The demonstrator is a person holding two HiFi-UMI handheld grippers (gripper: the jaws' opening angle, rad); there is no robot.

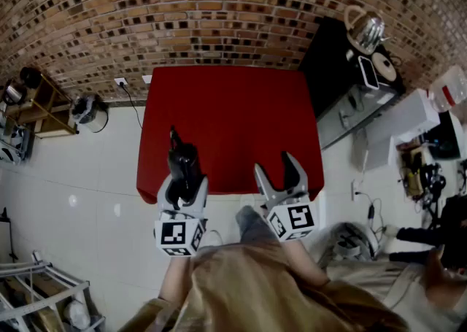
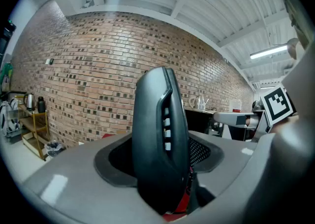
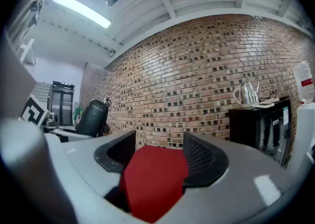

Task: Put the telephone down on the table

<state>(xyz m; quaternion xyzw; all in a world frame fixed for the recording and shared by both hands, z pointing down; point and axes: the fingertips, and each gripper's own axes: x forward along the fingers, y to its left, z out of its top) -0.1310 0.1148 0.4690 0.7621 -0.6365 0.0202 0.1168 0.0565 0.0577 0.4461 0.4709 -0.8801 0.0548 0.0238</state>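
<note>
Holding telephone (image 1: 182, 164) upright above table (image 1: 233, 104), near its front edge
Clamped edge-on in left gripper (image 1: 182, 181), not yet set down, probably poised for lowering; right gripper (image 1: 277, 168) spread wide, only table between jaws, parked alongside, seemingly to leave the landing spot free

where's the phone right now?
The phone is clamped upright in the left gripper, lower left in the head view, over the red table at its near-left corner; the open, empty right gripper is beside it.
</note>
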